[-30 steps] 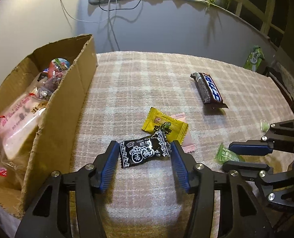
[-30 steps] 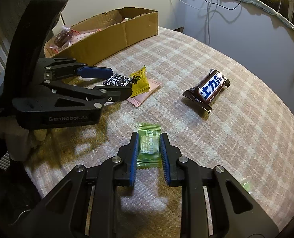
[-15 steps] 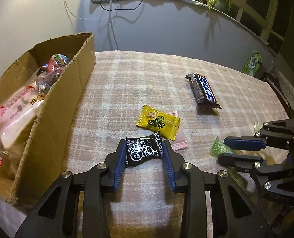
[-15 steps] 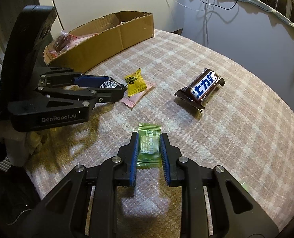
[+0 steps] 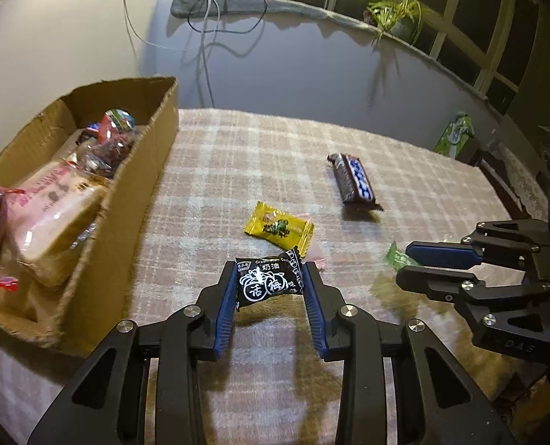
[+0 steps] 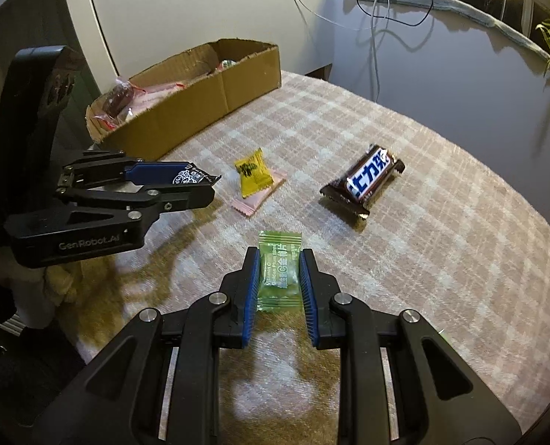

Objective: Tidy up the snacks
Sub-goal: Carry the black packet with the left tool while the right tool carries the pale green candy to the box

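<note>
My left gripper (image 5: 269,285) is shut on a black candy packet (image 5: 267,282) and holds it above the plaid cloth; it also shows in the right wrist view (image 6: 186,181). My right gripper (image 6: 279,278) is shut on a green candy packet (image 6: 279,270), lifted off the cloth, and shows in the left wrist view (image 5: 416,263). A yellow candy (image 5: 278,227) lies on a pink packet (image 6: 260,196) mid-table. A brown chocolate bar (image 5: 353,182) lies further right. The cardboard box (image 5: 141,170) with several snacks stands at the left.
The plaid-covered table (image 5: 238,148) ends at a grey wall behind. A green bag (image 5: 454,137) stands at the far right edge beside a dark chair. Cables hang down the back wall. A potted plant (image 5: 397,11) sits on the ledge.
My left gripper has closed on the black candy packet and lifted it off the cloth. My right gripper has risen with the green packet held.
</note>
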`<move>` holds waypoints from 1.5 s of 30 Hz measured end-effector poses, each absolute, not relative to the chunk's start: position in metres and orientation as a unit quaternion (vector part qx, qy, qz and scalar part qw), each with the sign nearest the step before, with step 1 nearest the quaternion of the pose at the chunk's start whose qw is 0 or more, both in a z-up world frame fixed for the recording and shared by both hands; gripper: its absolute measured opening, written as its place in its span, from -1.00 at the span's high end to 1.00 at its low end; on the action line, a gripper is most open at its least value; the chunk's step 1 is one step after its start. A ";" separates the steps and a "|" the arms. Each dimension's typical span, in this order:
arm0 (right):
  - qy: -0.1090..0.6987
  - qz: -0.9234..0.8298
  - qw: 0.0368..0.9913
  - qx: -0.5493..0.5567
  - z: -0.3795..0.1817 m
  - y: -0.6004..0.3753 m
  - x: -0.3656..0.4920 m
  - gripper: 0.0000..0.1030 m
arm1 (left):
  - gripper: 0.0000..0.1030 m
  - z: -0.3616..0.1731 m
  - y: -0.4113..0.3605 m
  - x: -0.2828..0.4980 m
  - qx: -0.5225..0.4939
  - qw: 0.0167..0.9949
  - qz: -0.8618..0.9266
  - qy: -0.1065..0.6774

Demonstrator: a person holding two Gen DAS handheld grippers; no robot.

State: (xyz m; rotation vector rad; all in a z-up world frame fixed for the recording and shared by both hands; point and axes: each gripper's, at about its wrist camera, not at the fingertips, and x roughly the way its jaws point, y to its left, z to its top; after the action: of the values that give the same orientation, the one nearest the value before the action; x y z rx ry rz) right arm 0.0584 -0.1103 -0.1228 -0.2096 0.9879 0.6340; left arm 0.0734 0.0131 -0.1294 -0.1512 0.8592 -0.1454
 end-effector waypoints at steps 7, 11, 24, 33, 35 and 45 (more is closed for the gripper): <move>0.452 0.294 0.836 -0.104 -0.104 -0.102 0.059 0.57 | 0.36 -0.106 0.027 0.062 -0.085 0.915 -0.074 0.386; 0.440 0.291 0.842 -0.106 -0.091 -0.094 0.064 0.57 | 0.36 -0.095 0.041 0.058 -0.094 0.921 -0.068 0.372; 0.410 0.306 0.852 -0.107 -0.057 -0.048 0.103 0.57 | 0.36 -0.068 0.106 0.053 -0.107 0.937 -0.028 0.333; 0.407 0.331 0.845 -0.105 -0.053 0.001 0.132 0.57 | 0.36 -0.064 0.141 0.065 -0.098 0.941 0.001 0.325; 0.408 0.335 0.843 -0.108 -0.055 0.011 0.137 0.57 | 0.36 -0.064 0.145 0.068 -0.096 0.941 0.004 0.324; 0.410 0.359 0.830 -0.116 -0.062 0.053 0.166 0.57 | 0.36 -0.064 0.159 0.082 -0.089 0.943 0.016 0.320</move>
State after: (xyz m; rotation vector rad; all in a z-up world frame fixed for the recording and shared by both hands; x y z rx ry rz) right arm 0.1660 0.0530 -0.0616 -0.2458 0.8696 0.7617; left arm 0.0821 0.1590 -0.0644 -0.1813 0.6530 0.0330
